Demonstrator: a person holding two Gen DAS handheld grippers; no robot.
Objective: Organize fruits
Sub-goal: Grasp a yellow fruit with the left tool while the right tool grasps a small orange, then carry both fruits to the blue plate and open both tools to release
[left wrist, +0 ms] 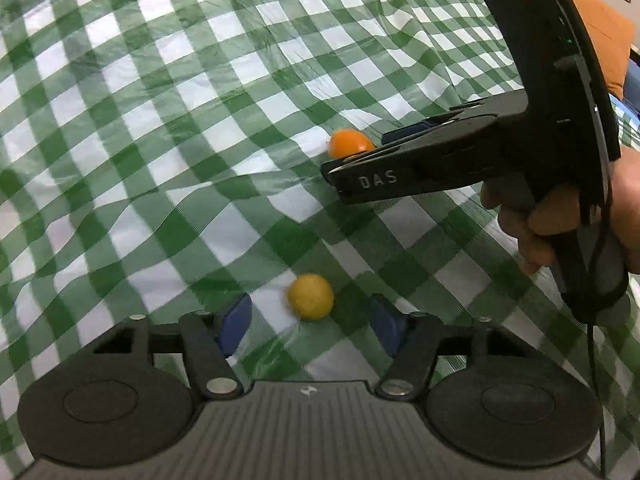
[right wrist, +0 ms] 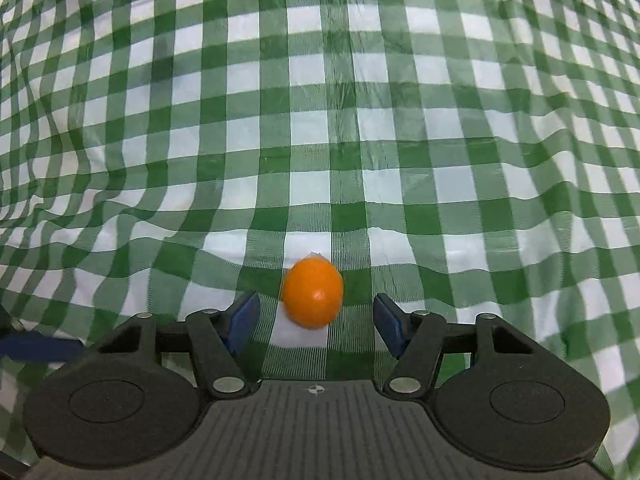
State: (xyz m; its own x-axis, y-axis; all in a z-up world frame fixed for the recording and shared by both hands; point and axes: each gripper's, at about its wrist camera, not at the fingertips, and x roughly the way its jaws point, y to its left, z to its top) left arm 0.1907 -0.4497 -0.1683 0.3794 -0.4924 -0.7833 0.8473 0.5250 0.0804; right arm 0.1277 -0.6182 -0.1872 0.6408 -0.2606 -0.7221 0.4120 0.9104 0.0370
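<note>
On a desk covered with a wrinkled green-and-white checked cloth (right wrist: 320, 120), two small round fruits lie well apart, each framed by its own tool. The left tongs (left wrist: 310, 316) stand partly open with a yellow fruit (left wrist: 311, 296) lying between their blue pads (left wrist: 234, 322); a gap shows on both sides, so nothing is gripped yet. The right tongs (right wrist: 316, 320) are likewise partly open around an orange fruit (right wrist: 313, 294), which rests on the cloth with clear space to each pad (right wrist: 244, 320). In the left wrist view the right tool is seen from the side, held by a hand (left wrist: 560, 224), its tips reaching just beside that same orange fruit. Both fruits look light, smooth-skinned and nearly spherical, so they will probably roll at the first uneven touch, and the folds in the slick cloth may steer them sideways. The skin appears firm but the flesh beneath is likely soft, so a hard squeeze risks bruising. The best hold is probably across the widest part, at mid-height, with both pads meeting the fruit together so it is not nudged away. The orange one seems slightly egg-shaped, with a pale tip at its far end; gripping across its shorter width should seat it more securely.
</note>
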